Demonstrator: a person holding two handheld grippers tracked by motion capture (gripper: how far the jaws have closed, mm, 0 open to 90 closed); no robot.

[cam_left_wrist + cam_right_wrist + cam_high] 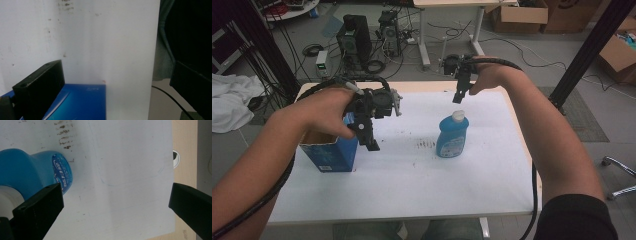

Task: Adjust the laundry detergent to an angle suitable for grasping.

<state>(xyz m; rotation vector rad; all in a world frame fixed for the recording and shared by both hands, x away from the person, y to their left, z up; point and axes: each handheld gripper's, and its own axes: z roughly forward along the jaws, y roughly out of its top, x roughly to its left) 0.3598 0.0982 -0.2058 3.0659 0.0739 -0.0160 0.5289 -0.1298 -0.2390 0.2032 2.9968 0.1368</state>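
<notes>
High view: left gripper [371, 137] hung beside blue box [332, 152]; right gripper [459, 95] above blue bottle [452, 135].
Left gripper view: jaws wide, box below them.
Right gripper view: jaws wide, bottle by left jaw on white table [130, 157].

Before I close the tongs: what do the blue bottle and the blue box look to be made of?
The blue bottle looks like glossy moulded plastic, smooth and rounded, with a matte white cap and printed label. The blue box seems printed cardboard: flat faces, sharp edges, brown unprinted inside, slight sheen. Neither is certain by sight alone.
</notes>
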